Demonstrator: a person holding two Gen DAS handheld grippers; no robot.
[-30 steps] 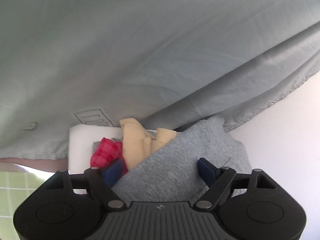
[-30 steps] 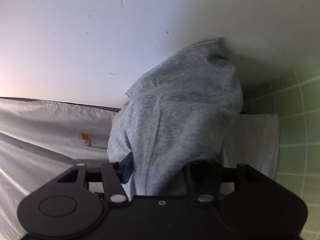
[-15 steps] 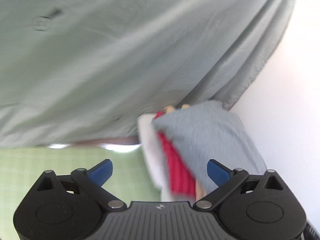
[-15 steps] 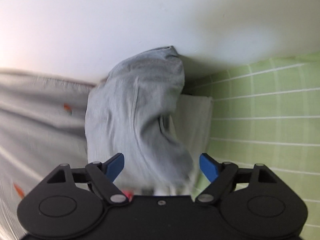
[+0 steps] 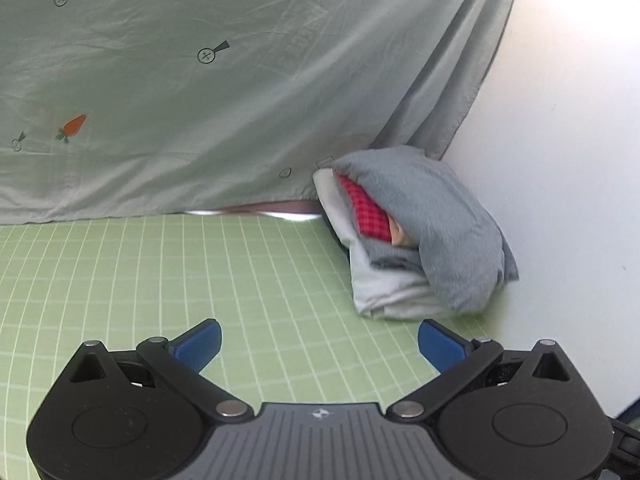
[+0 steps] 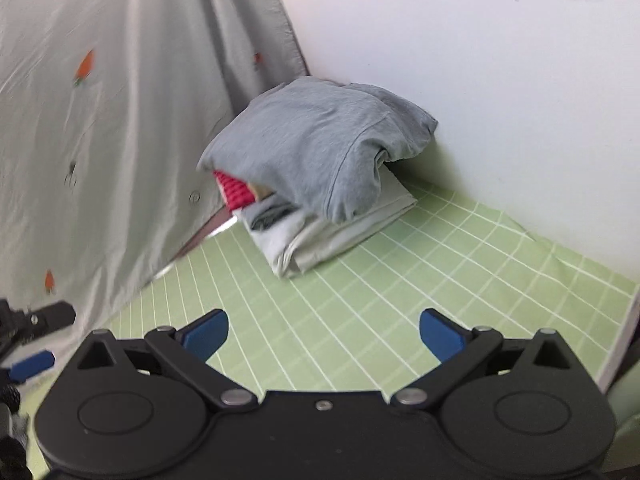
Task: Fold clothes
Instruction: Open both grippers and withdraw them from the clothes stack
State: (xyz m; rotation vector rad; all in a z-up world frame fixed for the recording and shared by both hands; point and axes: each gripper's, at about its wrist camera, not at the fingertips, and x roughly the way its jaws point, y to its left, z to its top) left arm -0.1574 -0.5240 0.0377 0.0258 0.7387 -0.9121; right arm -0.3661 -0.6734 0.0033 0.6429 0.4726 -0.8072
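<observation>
A folded grey garment (image 5: 432,216) lies on top of a stack of folded clothes in the corner, over a red checked piece (image 5: 368,212) and a white folded piece (image 5: 384,288). The stack also shows in the right wrist view, with the grey garment (image 6: 320,148) on top. My left gripper (image 5: 318,344) is open and empty, above the green grid mat, well short of the stack. My right gripper (image 6: 324,332) is open and empty, also back from the stack.
A green grid mat (image 5: 160,280) covers the surface. A pale hanging sheet with carrot prints (image 5: 200,80) stands behind it. A white wall (image 6: 480,60) borders the stack. The mat's right edge (image 6: 624,320) shows in the right wrist view.
Both grippers have let go of the grey garment, opened and pulled back from the stack. The garment now rests on top of the pile.
</observation>
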